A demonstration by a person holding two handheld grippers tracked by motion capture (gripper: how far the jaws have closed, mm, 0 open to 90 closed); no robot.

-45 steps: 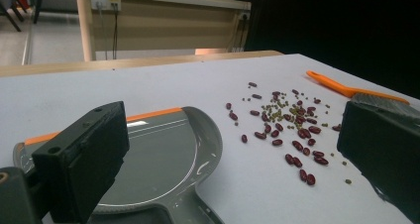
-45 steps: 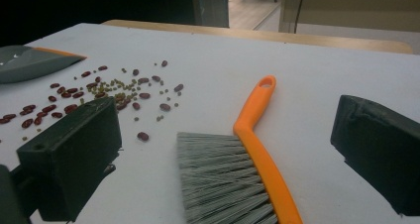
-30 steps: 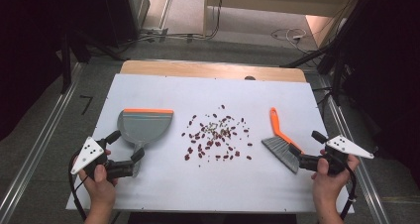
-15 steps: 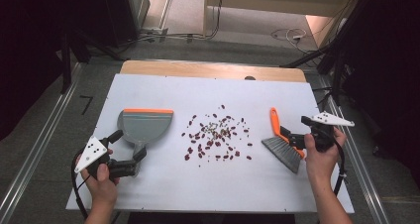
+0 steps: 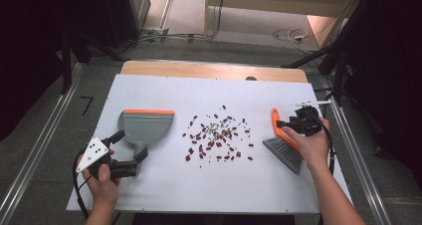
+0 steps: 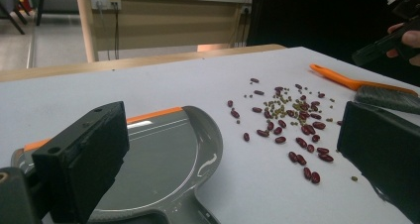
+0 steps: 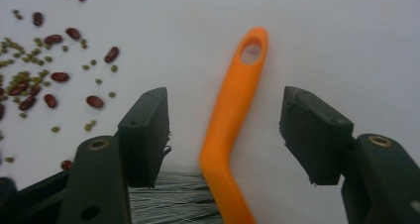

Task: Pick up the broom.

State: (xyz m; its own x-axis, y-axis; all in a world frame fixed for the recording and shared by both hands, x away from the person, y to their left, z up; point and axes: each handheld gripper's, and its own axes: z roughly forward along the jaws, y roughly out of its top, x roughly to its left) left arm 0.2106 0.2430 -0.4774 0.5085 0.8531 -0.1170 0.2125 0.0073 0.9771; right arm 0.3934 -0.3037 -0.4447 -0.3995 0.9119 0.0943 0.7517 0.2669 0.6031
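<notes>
The brush [image 7: 230, 120] handle lies between the closing right hand-held gripper [image 7: 224, 122] jaws, untouched.

white table [image 5: 209, 190], dustpan [image 5: 146, 126], beans [image 5: 217, 138], brush [image 5: 283, 144]

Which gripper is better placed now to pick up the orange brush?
Right. The right gripper already has the orange brush handle between its jaws, which have just been closing but are not yet touching it. The left gripper sits by the dustpan.

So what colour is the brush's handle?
Orange; the brush handle shows best in the right gripper view.
</notes>
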